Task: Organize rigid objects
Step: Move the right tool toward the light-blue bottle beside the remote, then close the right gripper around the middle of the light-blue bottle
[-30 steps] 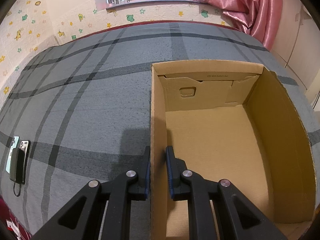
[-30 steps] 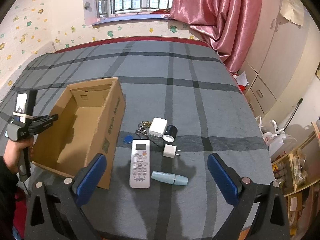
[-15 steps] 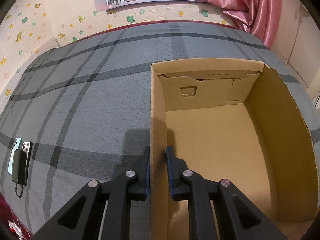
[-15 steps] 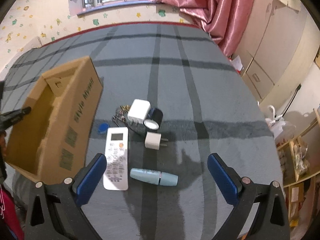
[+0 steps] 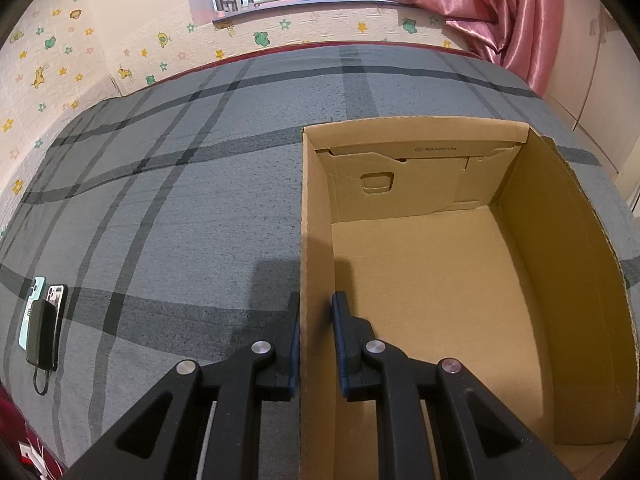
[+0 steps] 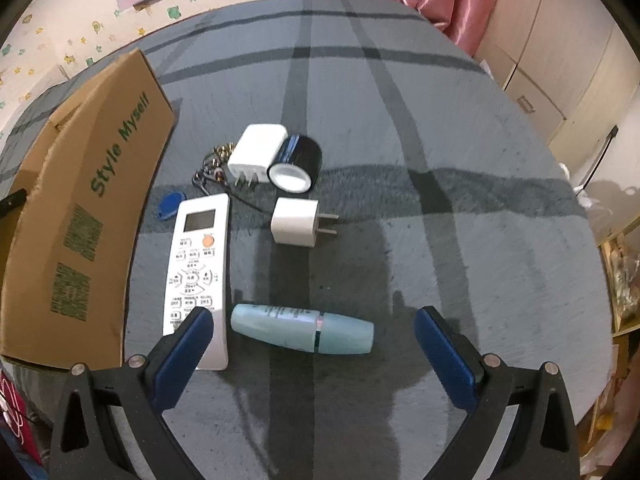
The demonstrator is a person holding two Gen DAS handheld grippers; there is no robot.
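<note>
Box (image 5: pixel 440 280), cardboard, open top, sits on the grey plaid bed (image 5: pixel 180 208); nothing visible inside. Left gripper (image 5: pixel 316 312) is clamped on the box's left wall near the close corner, one pad outside, one inside. In the right wrist view the box (image 6: pixel 80 216) shows its printed outer side, left of the loose items.

Items lie in a cluster on the bed just right of the box:
- remote (image 6: pixel 198 272), white, lying lengthwise, nearest the box.
- tube (image 6: pixel 304 328), pale teal, lying crosswise, just beside the remote's near end.
- small charger (image 6: pixel 294 222), white, prongs pointing right, apart from the remote.
- large charger (image 6: pixel 258 152), white, farther back, prongs toward the camera.
- tape roll (image 6: pixel 298 164), black, touching the large charger's right side.
- keys (image 6: pixel 212 168) with a blue tag (image 6: pixel 168 206), between the large charger and the remote's far end.

Right gripper (image 6: pixel 314 324) is above the tube, jaws spread wide, gripping nothing; its left pad overlaps the remote's near end in view, and contact cannot be told.

Far left on the bed: phones (image 5: pixel 42 320) stacked, with a dark power bank on top. Pink curtain (image 5: pixel 480 0) at the window.
</note>
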